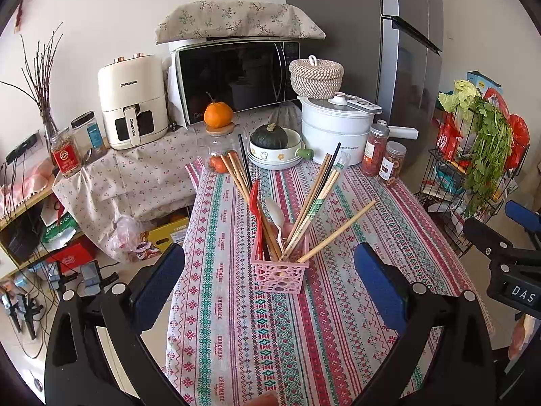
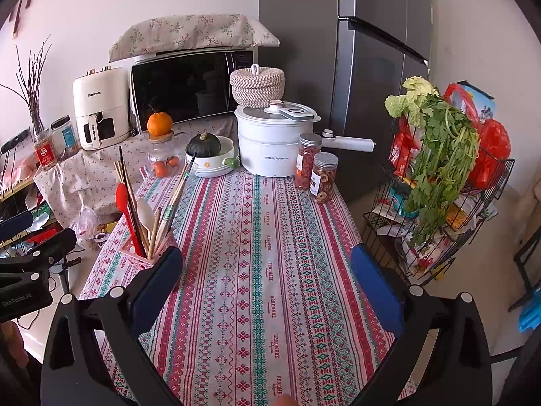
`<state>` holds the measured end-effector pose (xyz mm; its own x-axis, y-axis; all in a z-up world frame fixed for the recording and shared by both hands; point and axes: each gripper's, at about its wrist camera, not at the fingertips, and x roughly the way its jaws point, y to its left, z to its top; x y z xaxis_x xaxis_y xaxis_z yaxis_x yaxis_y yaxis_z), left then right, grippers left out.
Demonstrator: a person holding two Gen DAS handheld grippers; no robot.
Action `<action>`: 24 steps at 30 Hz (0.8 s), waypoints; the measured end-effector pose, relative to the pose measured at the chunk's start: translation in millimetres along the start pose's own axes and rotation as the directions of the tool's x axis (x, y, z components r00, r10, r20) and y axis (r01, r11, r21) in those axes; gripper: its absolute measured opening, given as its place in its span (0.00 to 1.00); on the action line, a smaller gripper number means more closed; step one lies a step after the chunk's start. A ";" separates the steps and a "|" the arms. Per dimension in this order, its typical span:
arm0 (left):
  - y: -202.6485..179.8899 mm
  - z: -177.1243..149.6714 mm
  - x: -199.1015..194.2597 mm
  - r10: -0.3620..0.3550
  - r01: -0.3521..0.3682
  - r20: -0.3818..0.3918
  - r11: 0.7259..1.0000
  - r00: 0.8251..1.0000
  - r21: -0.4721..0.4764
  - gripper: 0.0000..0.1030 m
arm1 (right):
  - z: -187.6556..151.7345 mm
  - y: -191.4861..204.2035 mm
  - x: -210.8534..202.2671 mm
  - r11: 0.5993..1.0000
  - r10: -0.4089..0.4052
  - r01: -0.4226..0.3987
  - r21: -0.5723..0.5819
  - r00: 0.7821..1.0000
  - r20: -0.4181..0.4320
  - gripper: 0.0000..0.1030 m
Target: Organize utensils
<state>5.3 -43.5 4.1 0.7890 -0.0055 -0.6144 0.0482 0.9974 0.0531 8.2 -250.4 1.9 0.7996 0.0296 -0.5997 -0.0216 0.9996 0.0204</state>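
Note:
A pink perforated basket (image 1: 280, 272) stands on the patterned tablecloth (image 1: 236, 331). It holds several wooden chopsticks (image 1: 314, 203), a black chopstick (image 1: 244, 159), a red spoon (image 1: 254, 199) and a white spoon (image 1: 275, 211). My left gripper (image 1: 268, 279) is open and empty, its blue pads either side of the basket, just short of it. The basket also shows in the right wrist view (image 2: 143, 257) at the left. My right gripper (image 2: 267, 275) is open and empty over the cloth, right of the basket.
At the table's far end stand a white cooker pot (image 2: 270, 142), two jars (image 2: 316, 169), a bowl with a dark squash (image 2: 209, 155) and a glass jar (image 2: 164, 162). A microwave (image 1: 236, 77) and air fryer (image 1: 132, 101) sit behind. A wire rack with greens (image 2: 436, 182) stands right.

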 end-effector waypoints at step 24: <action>0.8 -0.5 0.0 -0.002 0.002 -0.001 1.000 1.000 0.001 0.93 | -1.8 -0.1 3.2 1.000 0.001 -0.001 0.004 1.000 -0.006 0.94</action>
<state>5.0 -42.6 3.8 0.7882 -0.0069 -0.6154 0.0502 0.9973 0.0532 9.7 -250.4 -1.5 0.7960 0.0308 -0.6046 -0.0204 0.9995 0.0241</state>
